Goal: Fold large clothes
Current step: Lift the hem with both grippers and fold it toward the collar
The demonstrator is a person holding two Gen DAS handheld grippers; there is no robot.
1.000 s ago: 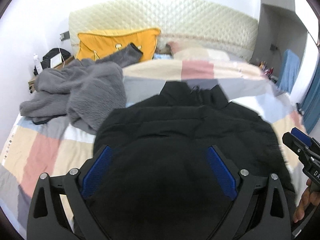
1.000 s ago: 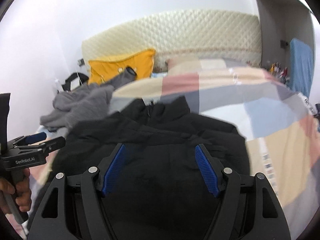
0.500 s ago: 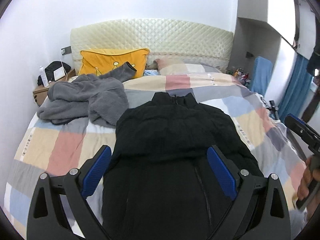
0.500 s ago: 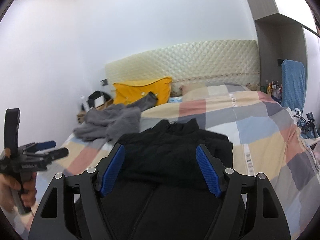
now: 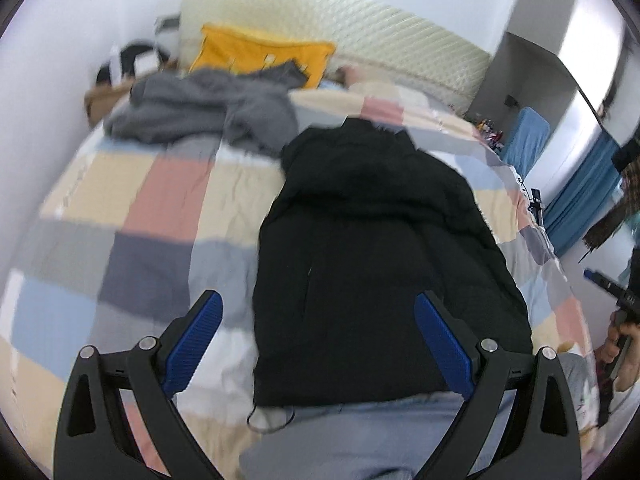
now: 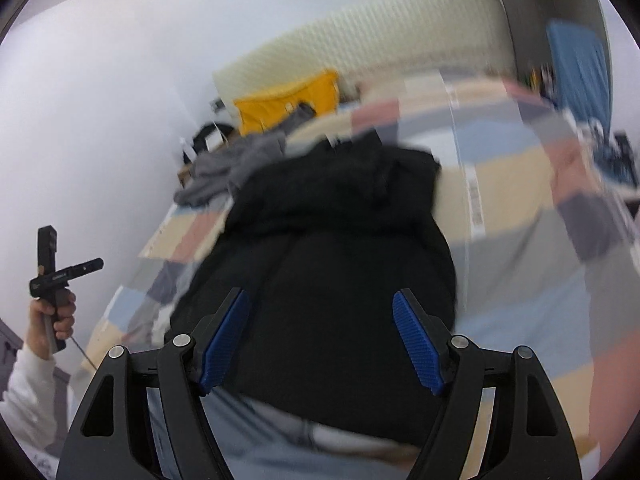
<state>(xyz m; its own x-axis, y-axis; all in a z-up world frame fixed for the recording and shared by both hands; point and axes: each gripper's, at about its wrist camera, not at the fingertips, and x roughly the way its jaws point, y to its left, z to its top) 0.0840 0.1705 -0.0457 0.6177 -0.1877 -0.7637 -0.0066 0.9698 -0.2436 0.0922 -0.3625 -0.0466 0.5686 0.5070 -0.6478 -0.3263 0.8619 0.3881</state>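
A large black jacket (image 5: 372,248) lies flat on the checked bedspread (image 5: 160,208), collar toward the headboard. It also shows in the right wrist view (image 6: 332,272). My left gripper (image 5: 320,336) is open and empty, held above the jacket's near hem. My right gripper (image 6: 320,332) is open and empty, above the jacket's lower half. The right gripper shows at the right edge of the left wrist view (image 5: 608,284), and the left gripper shows at the left of the right wrist view (image 6: 64,276).
A grey fleece garment (image 5: 208,108) is heaped at the bed's far left, by a yellow pillow (image 5: 256,52) and the quilted headboard (image 5: 380,32). A nightstand (image 5: 100,100) stands at the left, blue curtains (image 5: 580,196) at the right.
Both grippers have pulled back toward the foot of the bed and tipped down, so the jacket's near hem now shows. Both views are blurred by motion. The jaws stay open.
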